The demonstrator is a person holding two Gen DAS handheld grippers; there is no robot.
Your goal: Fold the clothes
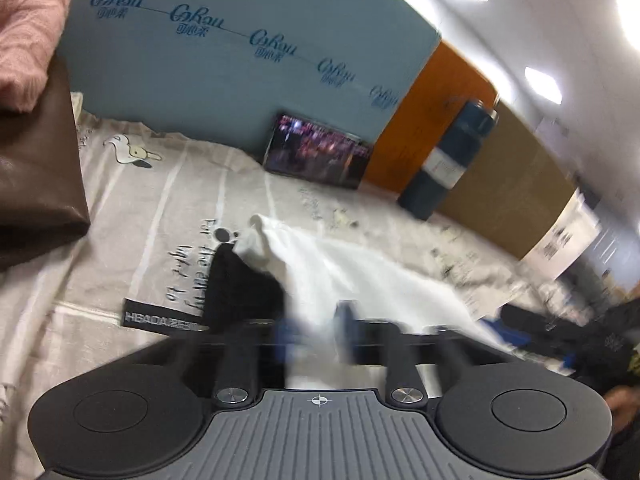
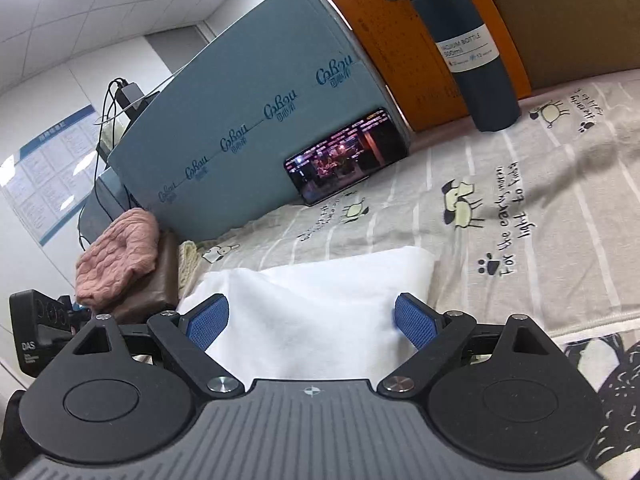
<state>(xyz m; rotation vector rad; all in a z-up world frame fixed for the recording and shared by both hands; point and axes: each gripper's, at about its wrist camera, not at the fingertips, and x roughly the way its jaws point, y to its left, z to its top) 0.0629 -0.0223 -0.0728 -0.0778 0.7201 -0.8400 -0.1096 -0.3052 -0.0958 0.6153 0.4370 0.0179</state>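
A white cloth lies on the printed bedsheet, under the right gripper, whose fingers are spread wide apart above it. The left gripper is blurred, with white fabric between its fingers; whether it pinches cannot be told. Behind stand a blue box with a phone leaning on it, a bottle, and a pink knit on a brown cushion.

A bed sheet printed with cartoon sheep and script is covering the surface. Lying on it is a white garment — at its left edge, a brown cushion is sitting. A dark blue bottle is standing upright on it, and a phone is leaning against a blue box — its screen lit.
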